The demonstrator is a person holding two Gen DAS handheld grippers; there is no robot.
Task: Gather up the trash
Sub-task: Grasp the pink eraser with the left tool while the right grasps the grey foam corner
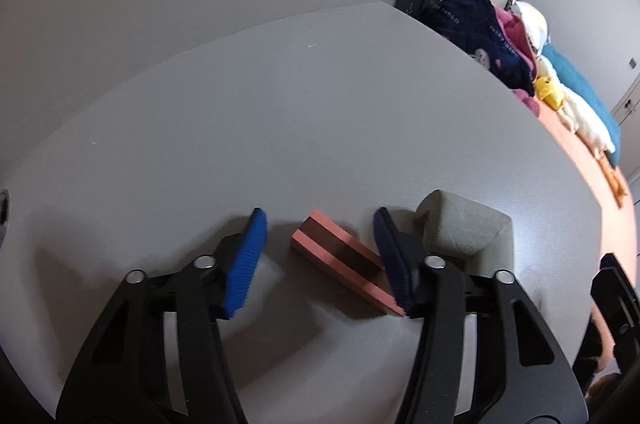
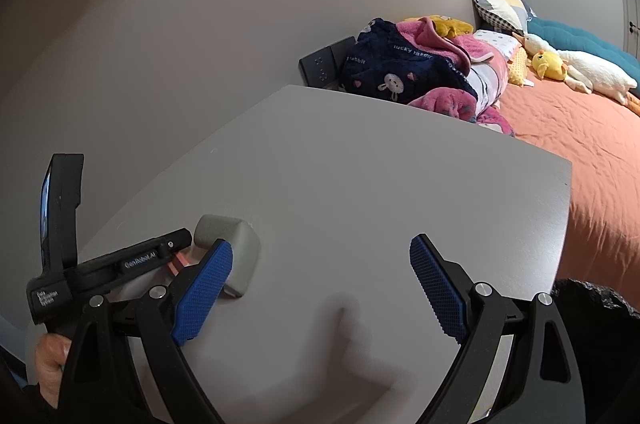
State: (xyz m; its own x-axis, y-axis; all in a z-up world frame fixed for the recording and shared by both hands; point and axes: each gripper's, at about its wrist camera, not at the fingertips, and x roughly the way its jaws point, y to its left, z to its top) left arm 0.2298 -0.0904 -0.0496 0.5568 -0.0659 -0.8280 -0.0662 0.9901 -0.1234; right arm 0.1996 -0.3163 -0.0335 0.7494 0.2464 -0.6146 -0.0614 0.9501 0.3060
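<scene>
A long pink and brown box (image 1: 344, 260) lies on the grey table (image 1: 280, 112). My left gripper (image 1: 320, 236) is open, its blue pads either side of the box and just above it. A grey-green rounded block (image 1: 464, 228) lies just right of the box, behind the right finger. In the right wrist view the block (image 2: 236, 248) sits at the left, beside the left gripper's body (image 2: 120, 264), with a sliver of the pink box (image 2: 180, 260) behind it. My right gripper (image 2: 320, 276) is open and empty over bare table, right of the block.
The table's right edge (image 2: 560, 224) meets a bed with an orange sheet (image 2: 580, 140). Folded navy and pink blankets (image 2: 420, 72), plush toys (image 2: 552, 64) and pillows lie on it. Black wall sockets (image 2: 324, 66) sit behind the table's far corner.
</scene>
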